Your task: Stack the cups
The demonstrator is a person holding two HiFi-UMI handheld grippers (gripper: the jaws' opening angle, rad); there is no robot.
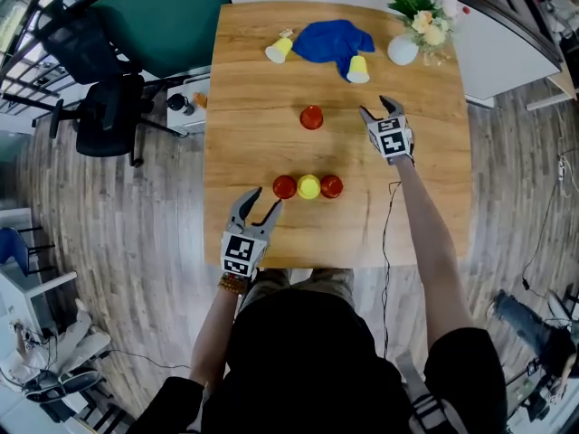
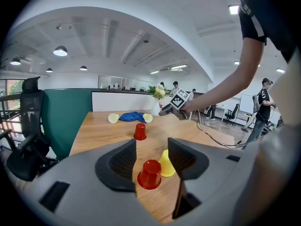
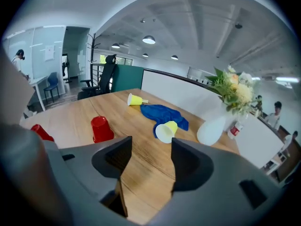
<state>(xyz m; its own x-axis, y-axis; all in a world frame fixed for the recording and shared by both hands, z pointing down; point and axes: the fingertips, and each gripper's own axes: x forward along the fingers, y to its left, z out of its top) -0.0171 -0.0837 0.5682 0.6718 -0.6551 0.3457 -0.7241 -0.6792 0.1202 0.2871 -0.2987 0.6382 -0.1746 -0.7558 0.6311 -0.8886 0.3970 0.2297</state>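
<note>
Three upside-down cups stand in a row near the table's front: a red cup point(image 1: 284, 186) point(image 2: 150, 174), a yellow cup point(image 1: 308, 186) point(image 2: 165, 163) and another red cup point(image 1: 331, 185). A lone red cup point(image 1: 311, 117) point(image 3: 101, 128) stands upside-down mid-table. Two yellow cups point(image 1: 279, 51) point(image 1: 358, 69) point(image 3: 165, 131) lie on their sides at the far end. My left gripper point(image 1: 267, 199) point(image 2: 151, 152) is open just short of the row's left red cup, pads apart from it. My right gripper point(image 1: 375, 107) point(image 3: 151, 157) is open and empty, right of the lone red cup, pointing toward the nearer lying yellow cup.
A blue cloth point(image 1: 333, 42) point(image 3: 162, 113) lies between the two lying yellow cups. A white vase point(image 1: 403, 50) point(image 3: 214, 128) with flowers stands at the far right corner. A black office chair point(image 1: 109, 116) stands left of the wooden table point(image 1: 244, 134).
</note>
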